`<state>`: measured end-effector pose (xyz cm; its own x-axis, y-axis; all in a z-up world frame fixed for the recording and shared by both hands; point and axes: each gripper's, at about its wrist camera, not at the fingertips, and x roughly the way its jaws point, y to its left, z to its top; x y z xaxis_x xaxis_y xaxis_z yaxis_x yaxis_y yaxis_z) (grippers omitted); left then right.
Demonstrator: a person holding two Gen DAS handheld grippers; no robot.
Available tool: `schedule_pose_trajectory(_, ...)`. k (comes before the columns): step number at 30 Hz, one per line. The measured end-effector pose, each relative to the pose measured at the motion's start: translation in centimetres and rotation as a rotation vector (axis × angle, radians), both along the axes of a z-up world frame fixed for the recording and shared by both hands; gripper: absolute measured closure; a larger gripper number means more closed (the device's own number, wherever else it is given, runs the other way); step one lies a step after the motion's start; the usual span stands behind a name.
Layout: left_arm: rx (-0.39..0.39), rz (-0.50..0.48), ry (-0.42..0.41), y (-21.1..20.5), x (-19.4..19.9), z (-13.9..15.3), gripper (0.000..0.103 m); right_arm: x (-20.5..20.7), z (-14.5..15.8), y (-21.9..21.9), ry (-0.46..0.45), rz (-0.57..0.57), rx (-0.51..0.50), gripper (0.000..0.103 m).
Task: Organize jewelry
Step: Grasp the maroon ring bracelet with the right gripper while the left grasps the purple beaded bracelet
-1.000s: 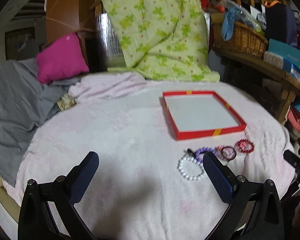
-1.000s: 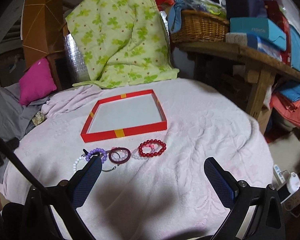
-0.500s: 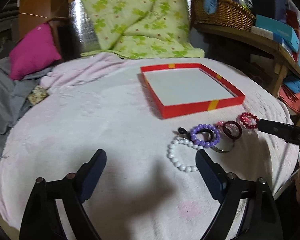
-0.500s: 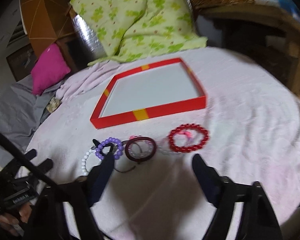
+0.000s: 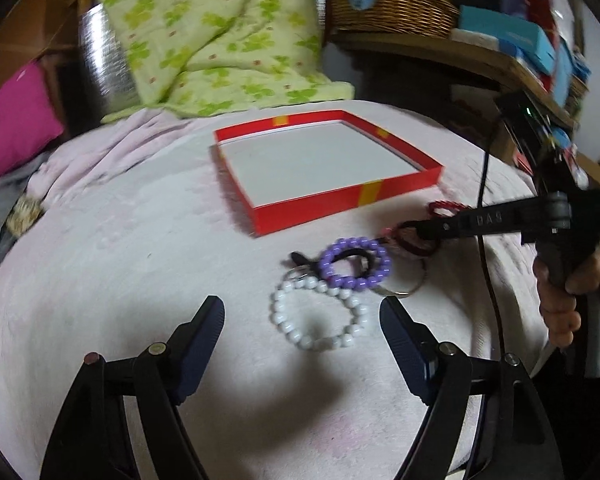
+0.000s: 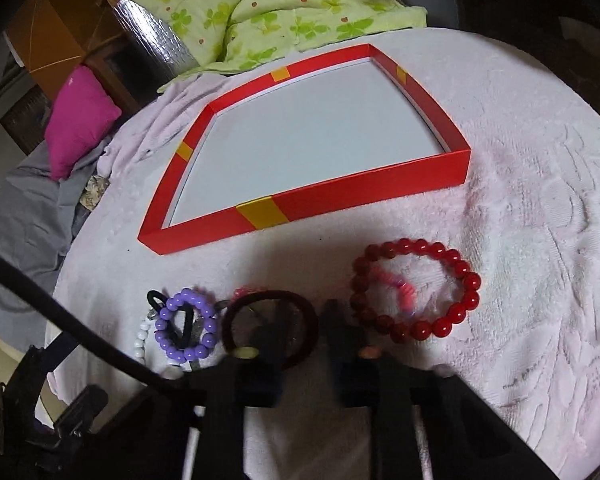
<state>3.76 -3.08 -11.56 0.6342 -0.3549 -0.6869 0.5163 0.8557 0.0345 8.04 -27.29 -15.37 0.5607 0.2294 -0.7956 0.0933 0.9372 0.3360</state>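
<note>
Both views nearer pink blanket, green quilt behind

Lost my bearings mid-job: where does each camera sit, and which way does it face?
Left wrist: on the left claw, facing forward and down at the white bracelet, which lies untouched between its open jaws; these have just been closing. The right claw and a hand show at right.
Right wrist: on the right claw, facing down at the dark red bangle, shut on its rim; only its own fingers show.
Shared: red tray, purple bracelet, bangle.
</note>
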Motion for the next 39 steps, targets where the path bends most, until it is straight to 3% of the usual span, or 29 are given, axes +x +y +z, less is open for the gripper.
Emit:
schedule_pose_trajectory(7, 0.046, -0.127, -0.002, -3.9, 1.3, 0.1, 0.022, -1.5, 1.5, -2.4, -0.083, -0.045, 0.089, 0.094)
schedule_pose_trajectory(11, 0.067, -0.171, 0.049, -5.3, 2.7, -1.5, 0.026, -2.2, 1.9, -3.9, -0.099, -0.075, 0.137, 0.094)
schedule_pose_trajectory(13, 0.052, -0.192, 0.086, -5.5, 3.1, -2.1, 0.043, -2.4, 2.0, -4.5, -0.104, -0.090, 0.157, 0.094)
schedule_pose_trajectory(18, 0.041, -0.219, 0.095, -5.6, 3.6, -2.6, 0.055, -2.6, 1.9, -4.9, -0.105, -0.105, 0.177, 0.094)
schedule_pose_trajectory(23, 0.020, -0.238, 0.104, -5.2, 3.6, -2.6, 0.076, -2.6, 2.0, -4.4, -0.107, -0.090, 0.173, 0.094)
schedule_pose_trajectory(24, 0.012, -0.250, 0.103, -5.2, 3.5, -2.5, 0.086, -2.6, 2.0, -4.3, -0.109, -0.089, 0.175, 0.094)
schedule_pose_trajectory(25, 0.004, -0.265, 0.108, -5.2, 3.3, -2.5, 0.089, -2.6, 2.1, -4.4, -0.112, -0.090, 0.176, 0.094)
schedule_pose_trajectory(34, -0.063, -0.315, 0.110, -4.8, 2.3, -1.3, 0.093, -2.5, 2.2, -3.9, -0.125, -0.099, 0.167, 0.094)
schedule_pose_trajectory(39, -0.165, -0.307, 0.107, -3.5, 2.7, 0.4, 0.093, -2.6, 2.7, -4.6, -0.162, -0.120, 0.184, 0.094)
